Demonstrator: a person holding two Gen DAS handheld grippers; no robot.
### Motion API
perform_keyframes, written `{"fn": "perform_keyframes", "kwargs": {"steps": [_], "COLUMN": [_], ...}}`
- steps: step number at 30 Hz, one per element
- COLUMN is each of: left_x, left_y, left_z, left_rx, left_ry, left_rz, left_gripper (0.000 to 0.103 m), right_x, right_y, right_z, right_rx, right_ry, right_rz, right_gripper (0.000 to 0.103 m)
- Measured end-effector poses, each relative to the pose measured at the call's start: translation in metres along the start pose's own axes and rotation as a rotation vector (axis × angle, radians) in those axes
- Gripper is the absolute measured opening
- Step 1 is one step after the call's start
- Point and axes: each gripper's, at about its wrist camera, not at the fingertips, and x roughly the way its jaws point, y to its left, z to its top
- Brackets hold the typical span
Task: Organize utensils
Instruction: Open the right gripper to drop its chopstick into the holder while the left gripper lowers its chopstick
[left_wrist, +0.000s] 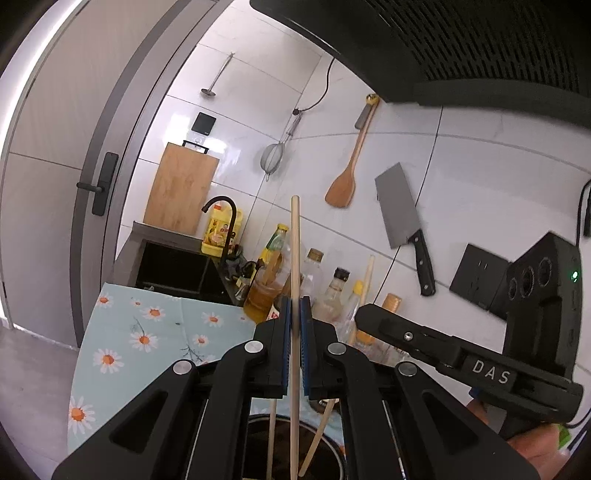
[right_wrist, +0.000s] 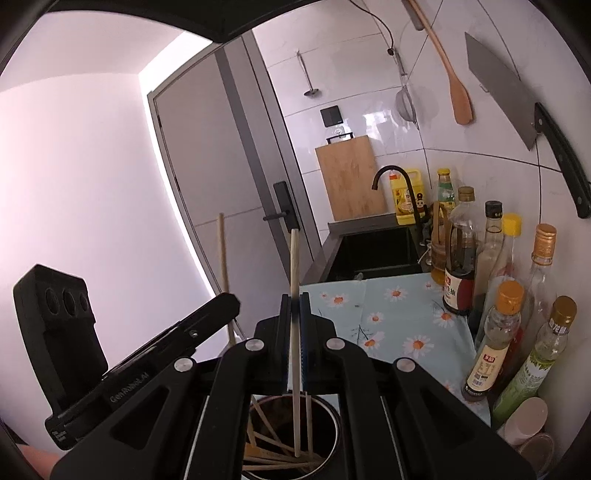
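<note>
My left gripper (left_wrist: 295, 306) is shut on a pale wooden chopstick (left_wrist: 294, 240) held upright, its lower end reaching down into a dark round holder (left_wrist: 258, 435) that has other chopsticks in it. My right gripper (right_wrist: 295, 299) is shut on a second upright chopstick (right_wrist: 294, 258), whose tip is inside the same dark holder (right_wrist: 332, 417) among several sticks. The two grippers are side by side. In the left wrist view the right gripper (left_wrist: 364, 314) shows on the right. In the right wrist view the left gripper (right_wrist: 231, 301) shows on the left with its chopstick (right_wrist: 221, 251).
A daisy-print cloth (right_wrist: 388, 317) covers the counter beyond the holder. Several sauce bottles (right_wrist: 495, 332) line the right wall. Behind are a black sink (right_wrist: 373, 254), a faucet (right_wrist: 391, 173) and a wooden cutting board (right_wrist: 347, 177). A cleaver (left_wrist: 402, 214), spatula (left_wrist: 343, 184) and strainer (left_wrist: 273, 157) hang on the tiles.
</note>
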Motion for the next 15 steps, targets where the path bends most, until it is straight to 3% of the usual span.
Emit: {"fn": "perform_keyframes", "kwargs": {"steps": [6,8,15], "left_x": [0.0002,-0.0006,-0.0055], "left_y": [0.0004,0.0003,0.0022], "left_z": [-0.0096,-0.0106,-0.0109], "left_rx": [-0.010,-0.011,-0.014], "left_ry": [0.019,0.025,0.034], "left_rz": [0.006,0.008,0.009], "left_gripper": [0.005,0.005,0.005], "right_x": [0.0024,0.0011,-0.0043], "right_y": [-0.0028,-0.0038,-0.0079], "right_z": [-0.0061,-0.0059,-0.0047], "right_rx": [0.030,0.040,0.074], "right_ry": [0.021,0.025,0.027], "right_rz": [0.009,0.009,0.004], "right_gripper": [0.006,0.016,0.016]}}
